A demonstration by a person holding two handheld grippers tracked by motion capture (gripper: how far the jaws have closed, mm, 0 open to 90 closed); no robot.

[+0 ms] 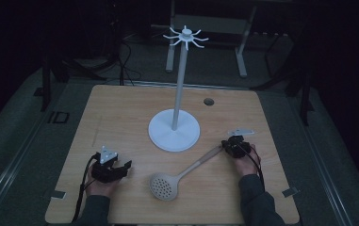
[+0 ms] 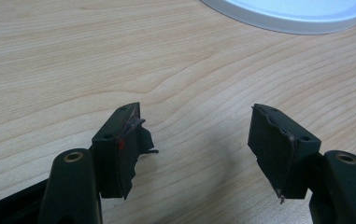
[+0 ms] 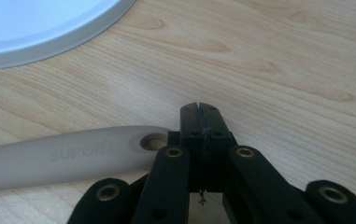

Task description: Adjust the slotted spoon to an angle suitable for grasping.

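A: How should the step in hand be done well?

B: The skimmer is lying flat on the table, its perforated bowl at the lower middle of the high view and its handle running up and to the right. The hole at the handle's end is seen in the right gripper view just left of the right gripper, whose jaws are pressed together with nothing between them, beside the handle rather than around it. The jaws would have to be opened and set across the handle a little below the hole, so that the hole is left free, presumably for a prong of the rack.

A: And the other hand?

B: The left gripper is rested at the lower left of the high view, jaws wide apart and nothing in them. It could be used to steady the rack's round base, which is seen at the top right of the left gripper view.

A: The surface and the room?

B: A pale wood-grain tabletop is seen, with a small round grommet at its upper right. The room is dim; grey flooring, cables and table legs can be made out at the top of the high view.
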